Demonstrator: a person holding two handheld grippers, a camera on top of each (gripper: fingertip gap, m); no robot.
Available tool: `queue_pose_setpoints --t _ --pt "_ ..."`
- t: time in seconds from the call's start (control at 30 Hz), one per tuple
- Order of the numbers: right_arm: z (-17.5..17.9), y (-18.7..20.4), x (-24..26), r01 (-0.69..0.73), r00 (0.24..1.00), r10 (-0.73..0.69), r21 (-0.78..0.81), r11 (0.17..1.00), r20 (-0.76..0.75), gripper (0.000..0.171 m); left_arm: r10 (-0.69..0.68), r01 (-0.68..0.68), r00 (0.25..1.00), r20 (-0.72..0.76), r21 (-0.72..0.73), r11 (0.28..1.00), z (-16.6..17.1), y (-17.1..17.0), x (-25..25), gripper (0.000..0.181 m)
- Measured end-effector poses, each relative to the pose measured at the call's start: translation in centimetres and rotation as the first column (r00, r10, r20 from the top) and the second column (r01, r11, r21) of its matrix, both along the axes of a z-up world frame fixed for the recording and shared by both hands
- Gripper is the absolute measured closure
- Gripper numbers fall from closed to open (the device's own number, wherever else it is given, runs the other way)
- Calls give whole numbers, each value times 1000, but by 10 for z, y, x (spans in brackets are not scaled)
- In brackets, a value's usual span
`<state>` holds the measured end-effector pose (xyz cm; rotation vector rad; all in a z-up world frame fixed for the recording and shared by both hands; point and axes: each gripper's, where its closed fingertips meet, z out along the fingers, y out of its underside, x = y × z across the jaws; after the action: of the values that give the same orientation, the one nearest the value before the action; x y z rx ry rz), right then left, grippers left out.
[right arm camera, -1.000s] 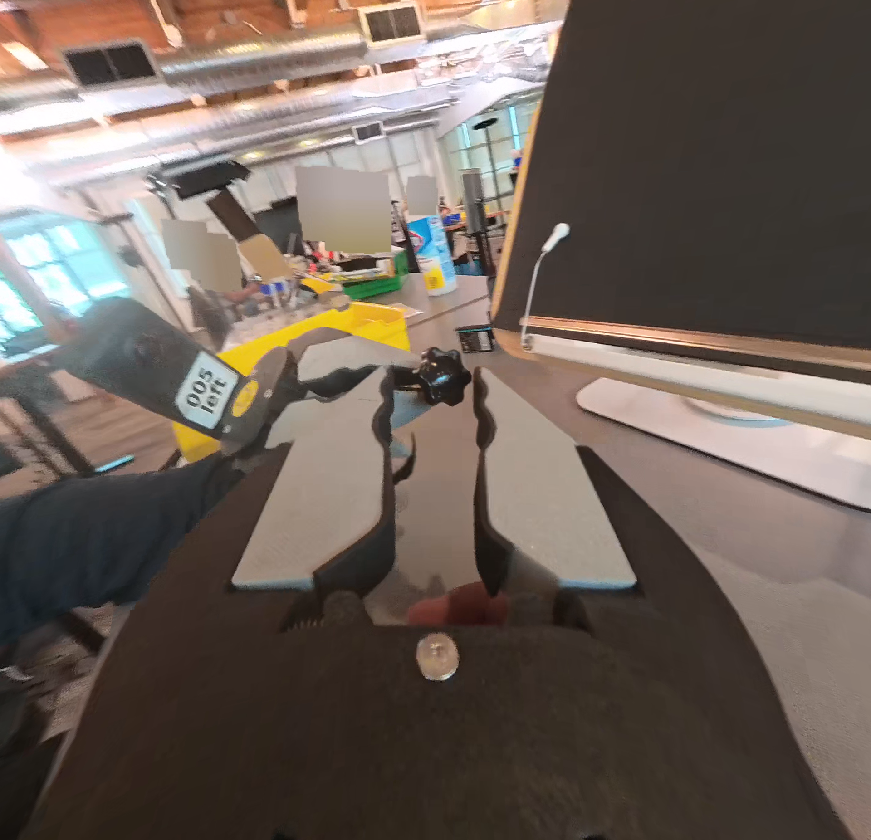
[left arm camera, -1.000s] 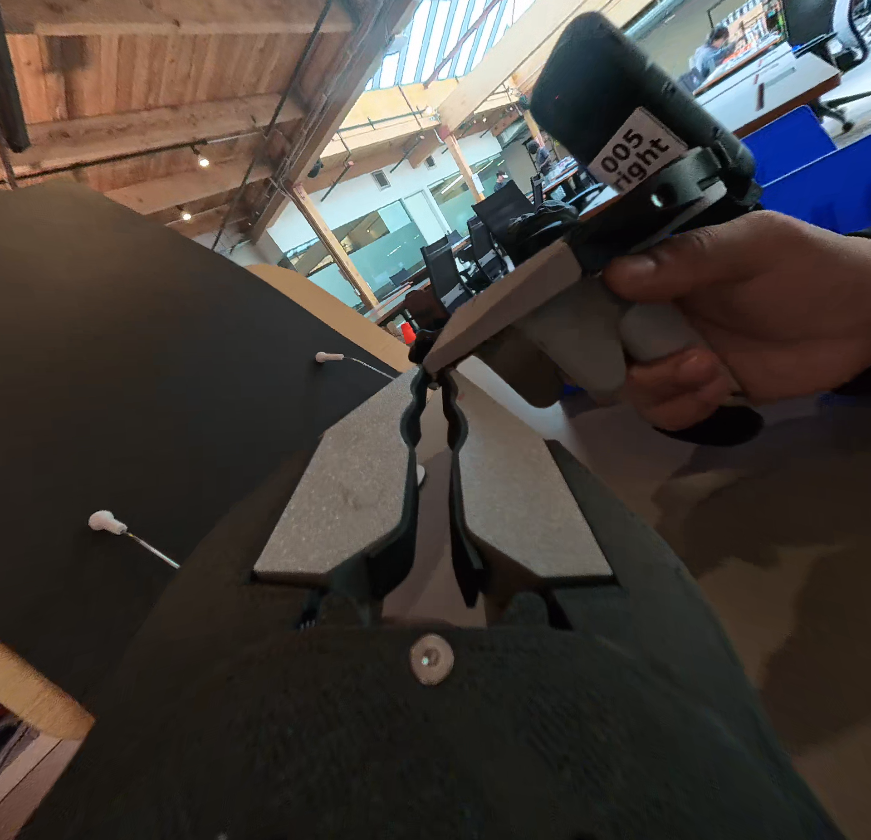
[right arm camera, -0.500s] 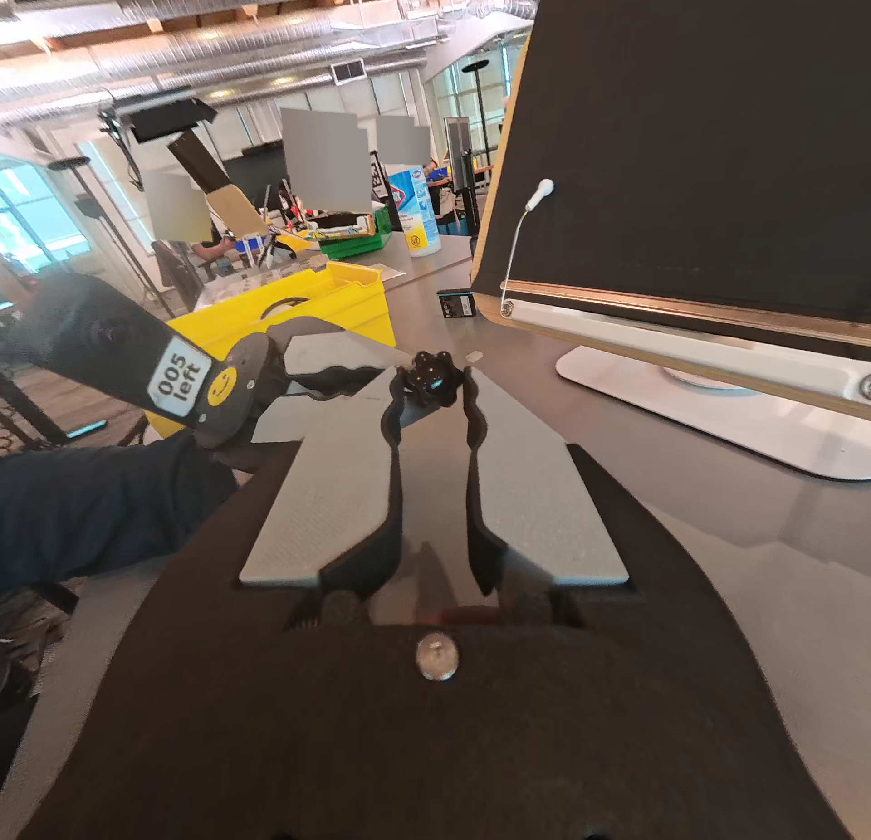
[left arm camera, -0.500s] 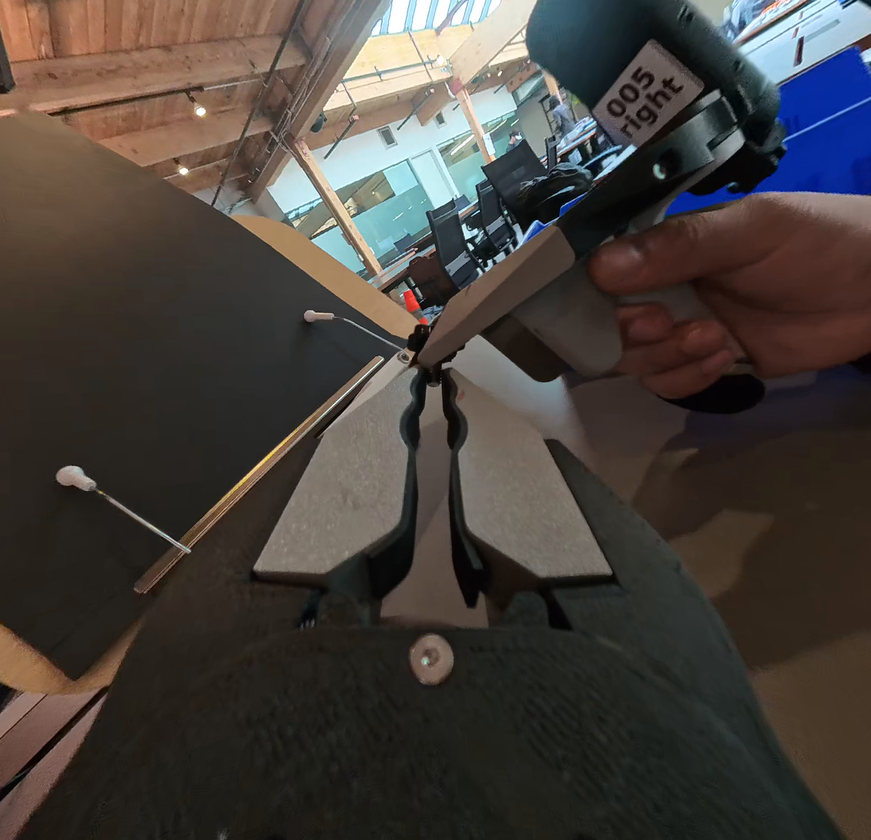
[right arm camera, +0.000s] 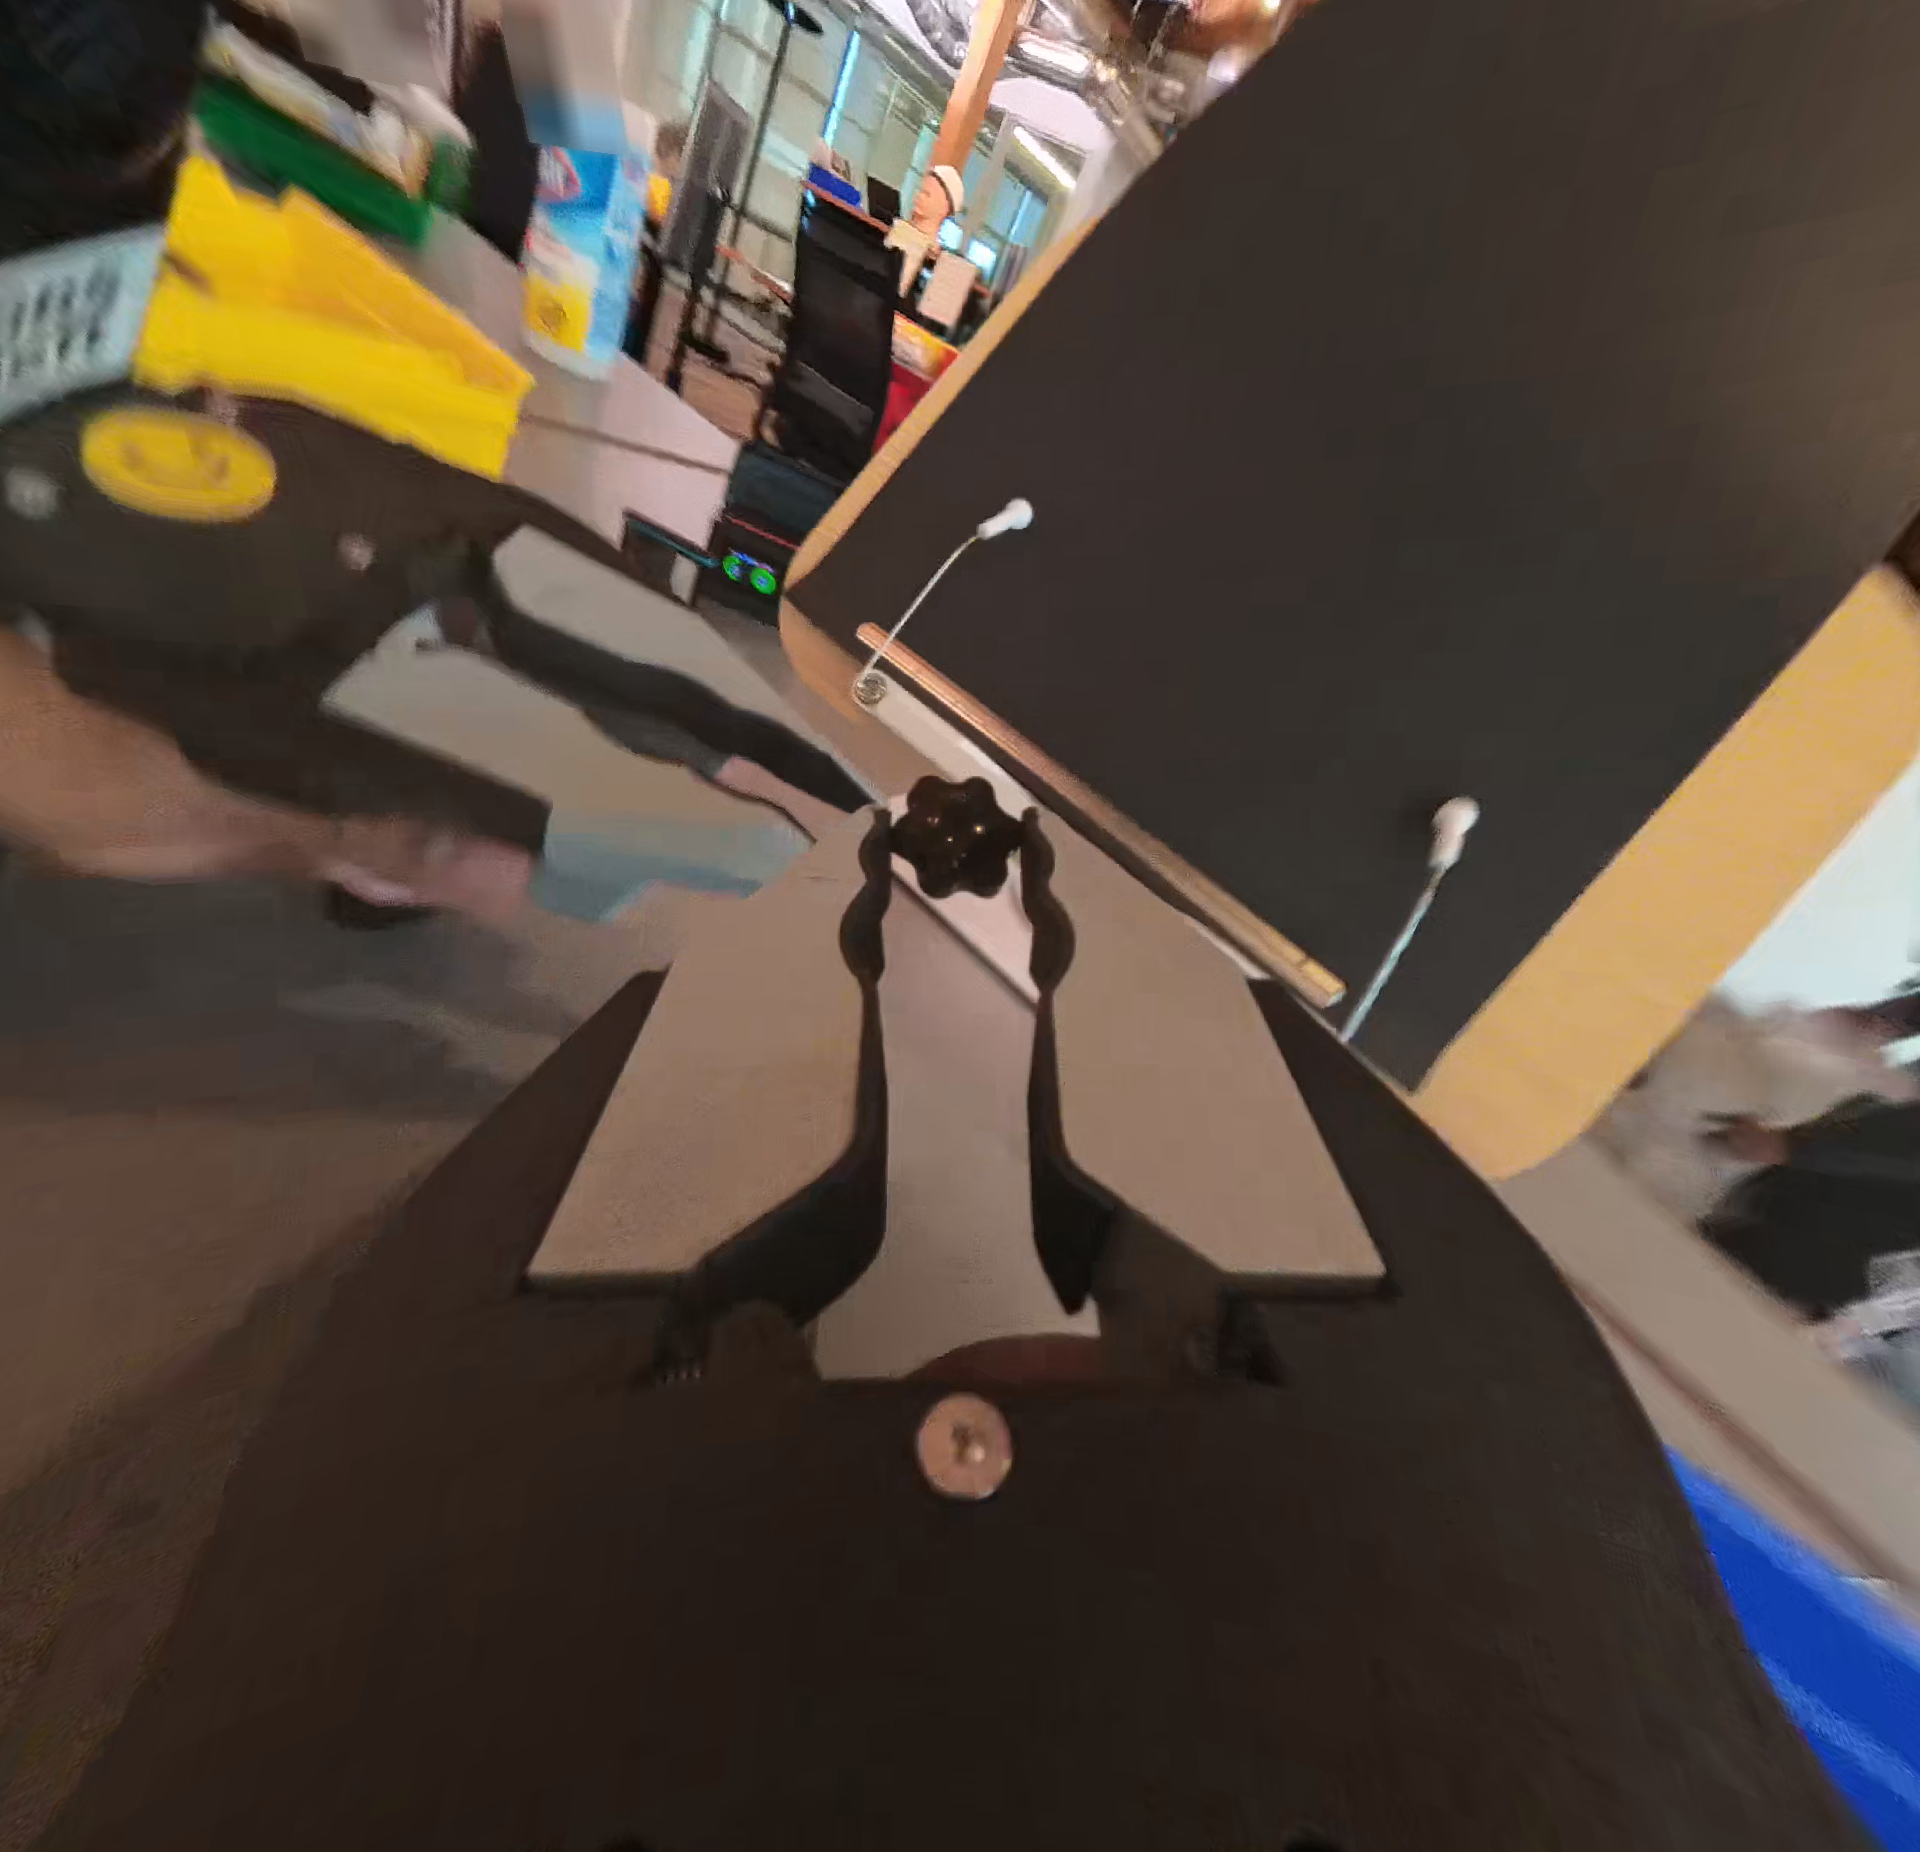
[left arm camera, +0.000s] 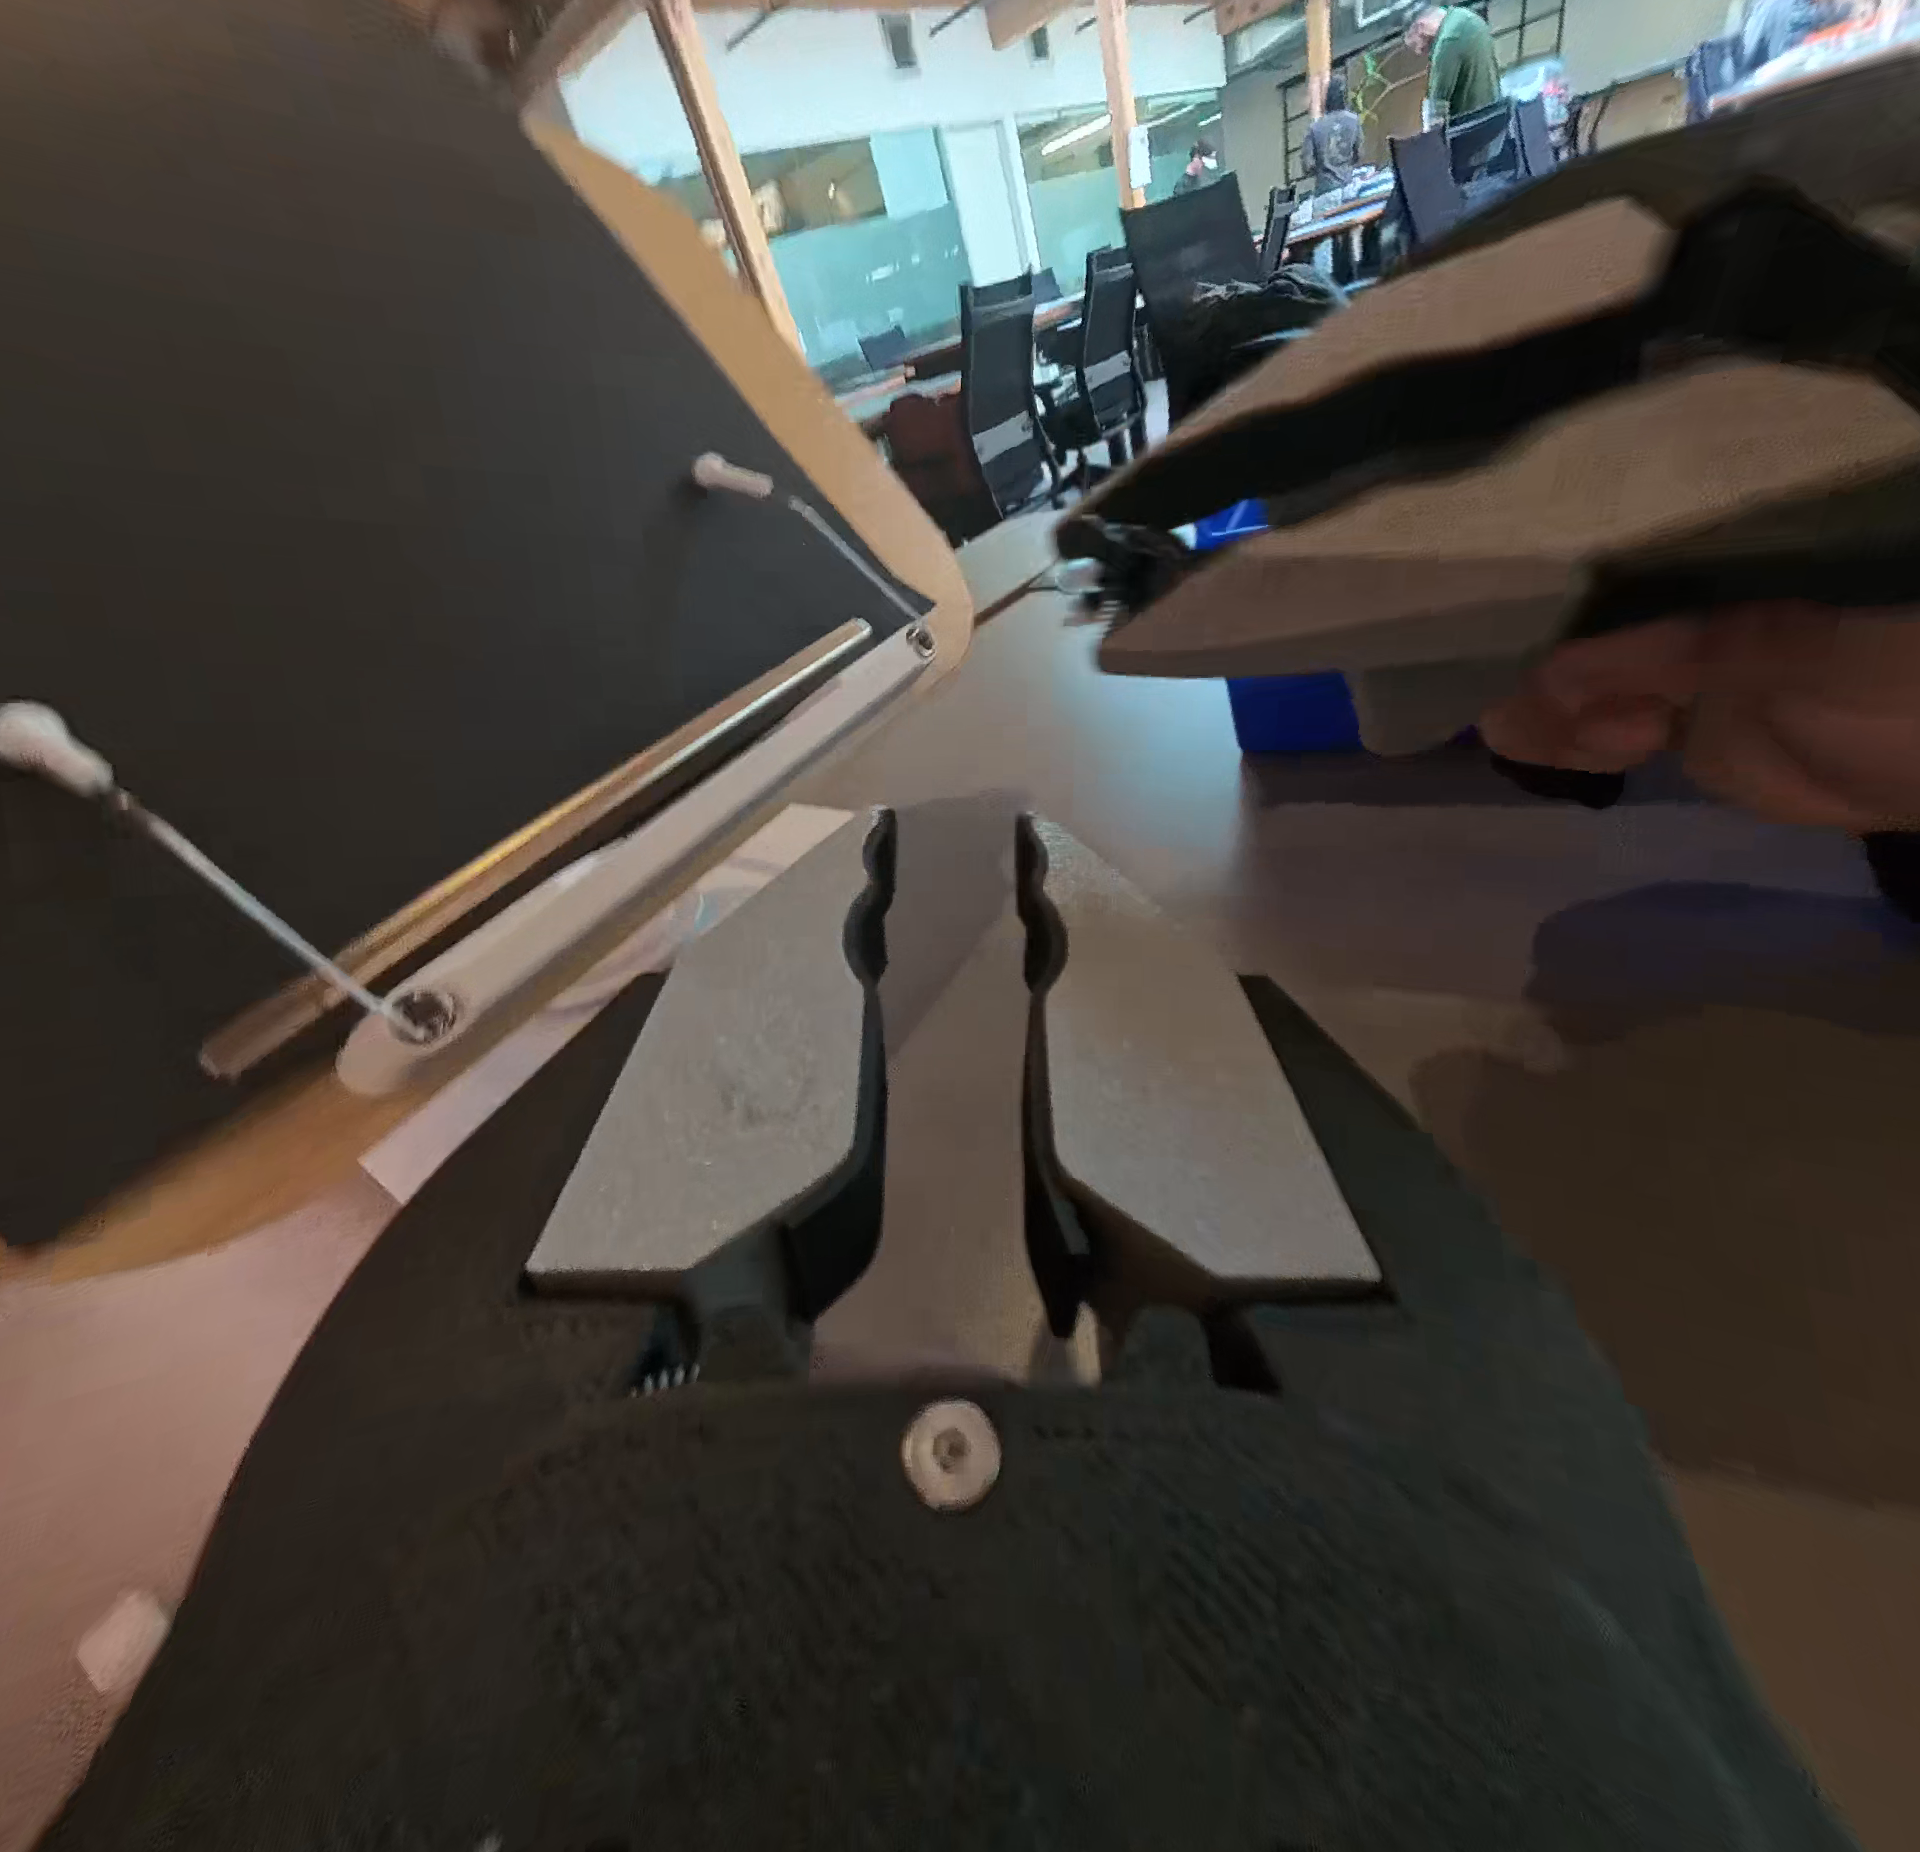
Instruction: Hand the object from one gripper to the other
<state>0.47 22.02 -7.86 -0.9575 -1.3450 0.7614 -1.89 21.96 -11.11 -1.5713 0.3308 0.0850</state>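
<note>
1. Where its two grey, grainy fingers end in wavy black rubber edges, the right gripper (right arm camera: 954, 834) is clenched on one knob (right arm camera: 948, 850): small, black, glossy, with a lobed, flower-like rim, pinched at the very fingertips.
2. From the left wrist view, the knob (left arm camera: 1127, 555) shows as a dark blurred lump between that gripper's tips, well apart from the left gripper (left arm camera: 948, 834).
3. With its jaws parted and only the grey-brown table (left arm camera: 1299, 971) seen between them, the left gripper is released and holds nothing.
4. One black board (right arm camera: 1403, 452) with a pale wooden edge stands tilted behind; two white-tipped wire pins (right arm camera: 1003, 522) rise from its metal ledge.
5. One yellow bin (right arm camera: 343, 348) sits blurred at far left.
</note>
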Motion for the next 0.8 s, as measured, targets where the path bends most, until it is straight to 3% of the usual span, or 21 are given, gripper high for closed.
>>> queue_pose_setpoints --t 0.07,0.2,0.37,0.47,0.63,0.7,0.8 --pt "-1 -5 1 47 999 -51 203 978 13 150 -8 12 992 123 -30 999 0 -2 -8 157" --pt "-1 -8 2 124 992 -127 461 879 -25 150 -219 268 910 352 -98 958 -4 -12 17 149" --pt "-2 -10 5 113 992 -125 524 844 -12 150 -331 429 814 478 -108 897 -5 -22 33 140" --pt "-7 -13 6 84 994 -111 595 799 10 150 -411 548 716 564 -89 832 -2 -31 47 130" --pt "-23 -29 3 -21 994 -48 618 786 96 150 -396 527 707 585 -62 848 2 -29 41 124" --pt "-29 -34 0 -51 992 -30 619 783 120 150 -395 531 695 600 -59 845 2 -28 41 130" --pt "-33 -40 -2 -70 992 -12 618 783 129 150 -422 568 676 604 -63 821 0 -30 47 157"
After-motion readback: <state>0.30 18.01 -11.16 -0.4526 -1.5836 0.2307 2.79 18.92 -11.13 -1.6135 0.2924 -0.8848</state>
